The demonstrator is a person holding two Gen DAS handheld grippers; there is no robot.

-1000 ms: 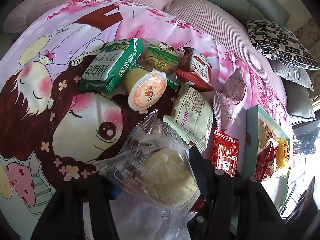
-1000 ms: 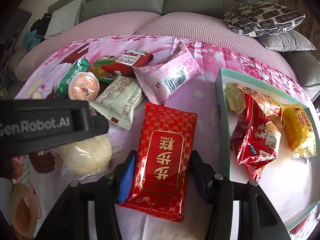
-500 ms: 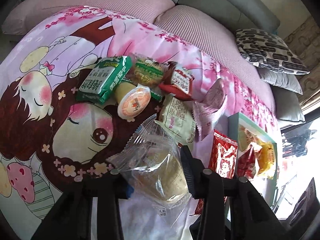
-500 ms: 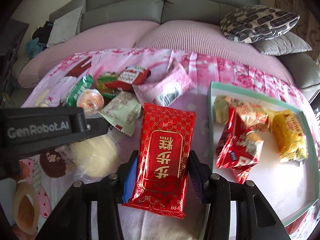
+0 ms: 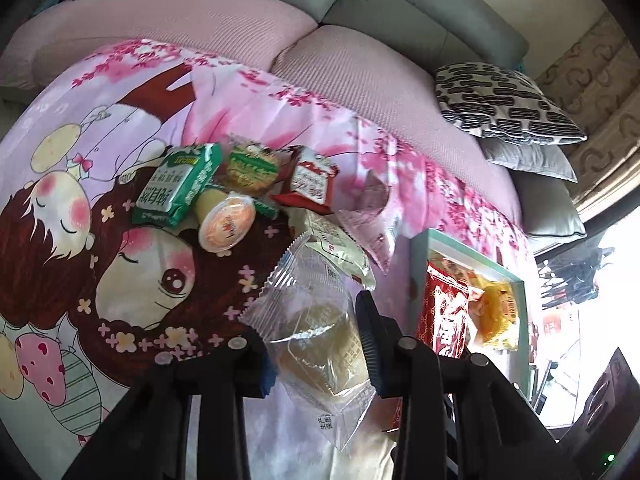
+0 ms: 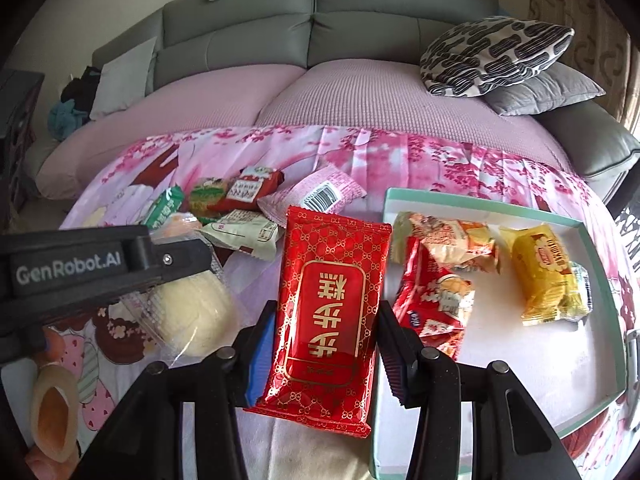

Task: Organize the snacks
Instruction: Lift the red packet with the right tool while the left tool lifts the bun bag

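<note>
The pink cartoon cloth (image 5: pixel 120 184) covers the table and runs to the sofa's (image 6: pixel 320 40) pink seat behind; its left part lies bare, while a heap of snacks (image 5: pixel 240 188) crowds its middle. To the right the teal-rimmed tray (image 6: pixel 472 200) sits flat on the cloth, with three packets in its far half and bare white floor in the near half. The left gripper (image 5: pixel 316 344) is closing on a clear-wrapped bun (image 5: pixel 320 344), its pads pressing the wrapper on both sides, above the cloth just left of the tray. The right gripper (image 6: pixel 324 344) holds a red packet (image 6: pixel 332 304) with gold lettering at a narrow opening, pads against both long edges, close beside the tray's left rim.
</note>
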